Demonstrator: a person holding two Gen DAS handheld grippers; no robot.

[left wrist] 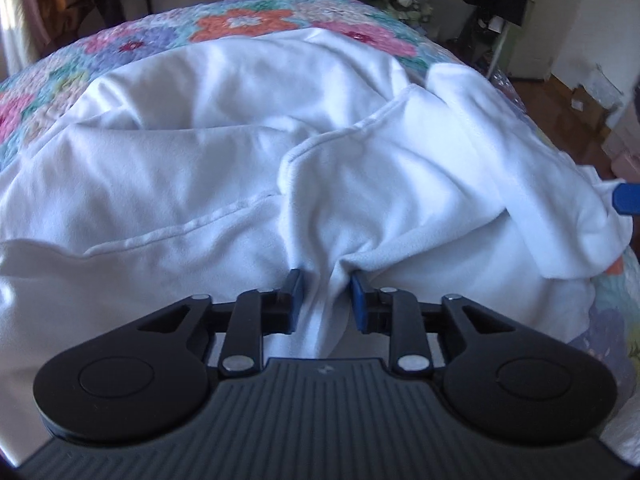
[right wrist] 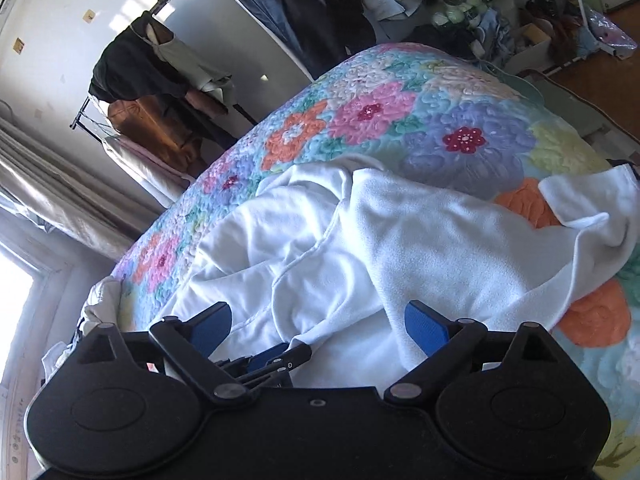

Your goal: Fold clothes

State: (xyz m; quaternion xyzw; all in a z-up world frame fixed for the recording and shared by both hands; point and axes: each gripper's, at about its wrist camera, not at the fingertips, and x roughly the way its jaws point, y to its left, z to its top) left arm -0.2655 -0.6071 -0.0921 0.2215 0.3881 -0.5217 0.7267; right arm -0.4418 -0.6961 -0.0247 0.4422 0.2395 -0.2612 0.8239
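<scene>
The white garment [left wrist: 224, 168] lies rumpled across the flowered quilt [left wrist: 248, 20], its body toward the quilt's far edge and a hemmed flap [left wrist: 360, 184] turned over on top of the body, with more loose cloth trailing off toward the quilt's right side. We hold the left gripper [left wrist: 326, 304] at the garment's near edge, its blue pads closed in on a gathered ridge of the white cloth, which bunches up between them. We hold the right gripper [right wrist: 320, 320] above the garment's near right part, its fingers spread wide with nothing between them; the left gripper shows just under its view, low against the cloth. We judge the step in hand to be straightening the garment before any fold: the cloth is too creased to fold cleanly yet. To do it well, we should take a second point on the near hem with the free claw, well apart from the first pinch, pick up one layer only, and draw the two points apart evenly so the flap opens flat on the quilt without dragging the quilt along
</scene>
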